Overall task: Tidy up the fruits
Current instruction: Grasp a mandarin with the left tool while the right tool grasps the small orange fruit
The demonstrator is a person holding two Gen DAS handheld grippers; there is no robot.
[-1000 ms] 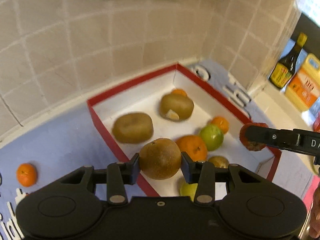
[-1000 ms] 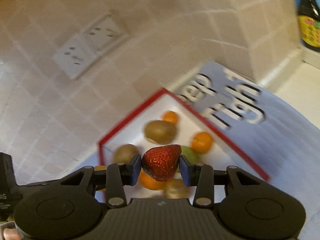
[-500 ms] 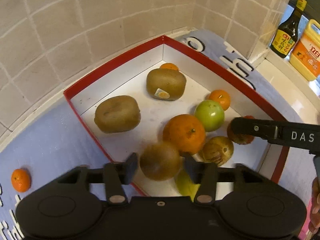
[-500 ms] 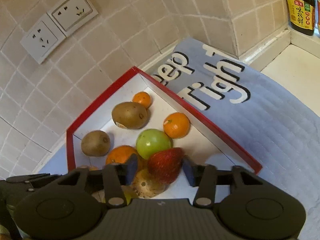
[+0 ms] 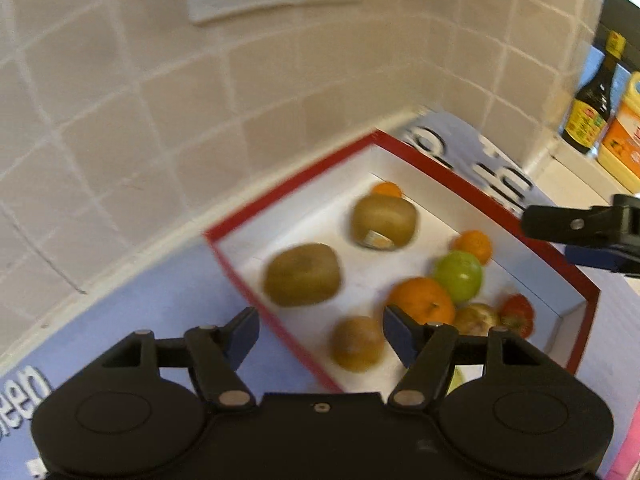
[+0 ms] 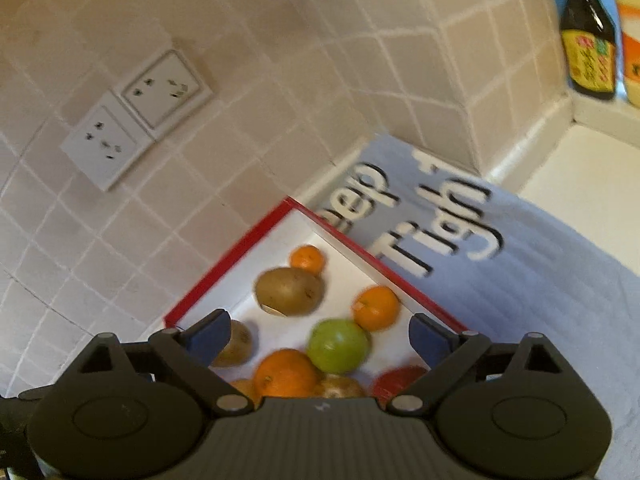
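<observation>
A red-rimmed white box (image 5: 292, 184) (image 6: 224, 272) holds several fruits. In the left wrist view a round brown fruit (image 5: 357, 343) lies near the box's front edge, with two kiwis (image 5: 302, 275), an orange (image 5: 422, 300), a green apple (image 5: 458, 276) and a strawberry (image 5: 517, 315). My left gripper (image 5: 320, 334) is open and empty above the box's near corner. My right gripper (image 6: 318, 338) is open and empty above the box; the strawberry (image 6: 398, 380) lies below it, beside the green apple (image 6: 338, 345) and orange (image 6: 285, 374). The right gripper's finger (image 5: 576, 226) shows at right in the left view.
The box rests on a blue mat with printed letters (image 6: 500, 264) in a tiled corner. Wall sockets (image 6: 136, 118) are on the tiles. A dark sauce bottle (image 5: 592, 100) (image 6: 586, 32) and a yellow oil jug (image 5: 624, 140) stand on the ledge at right.
Both grippers opened fully and pulled back and up. The brown fruit dropped from the left gripper and the strawberry from the right one; both now lie in the box.
</observation>
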